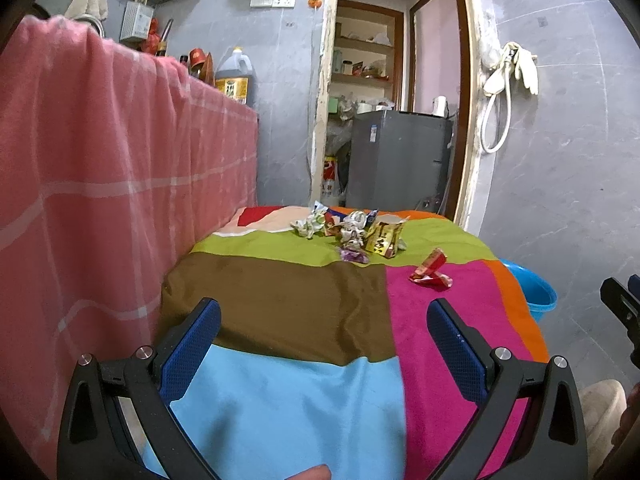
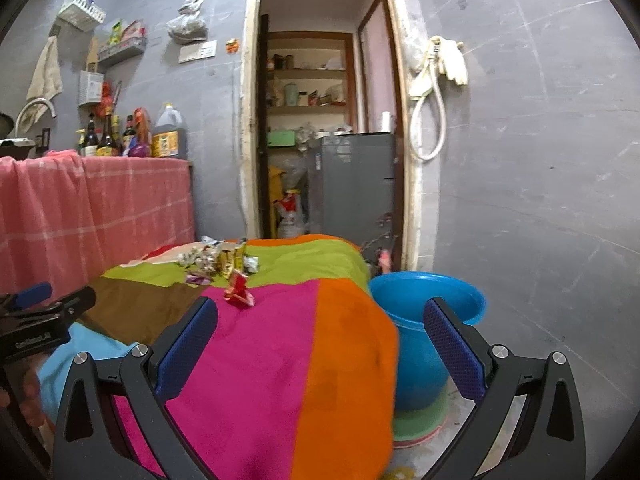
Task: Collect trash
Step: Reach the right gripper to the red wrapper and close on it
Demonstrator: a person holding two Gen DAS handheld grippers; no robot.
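Several crumpled wrappers [image 1: 352,230] lie in a pile at the far end of a table under a patchwork cloth [image 1: 280,300]. A yellow snack packet [image 1: 385,236] is among them. A red wrapper [image 1: 431,270] lies apart, nearer, on the pink patch; it also shows in the right wrist view [image 2: 239,291]. My left gripper [image 1: 323,320] is open and empty above the brown patch. My right gripper [image 2: 320,320] is open and empty over the table's right edge. A blue bin [image 2: 424,320] stands on the floor right of the table.
A counter draped in pink checked cloth [image 1: 100,180] runs along the left, with bottles [image 2: 108,136] on top. An open doorway [image 2: 320,120] behind the table shows a grey appliance [image 1: 400,160] and shelves. The grey tiled wall [image 2: 540,160] is at the right.
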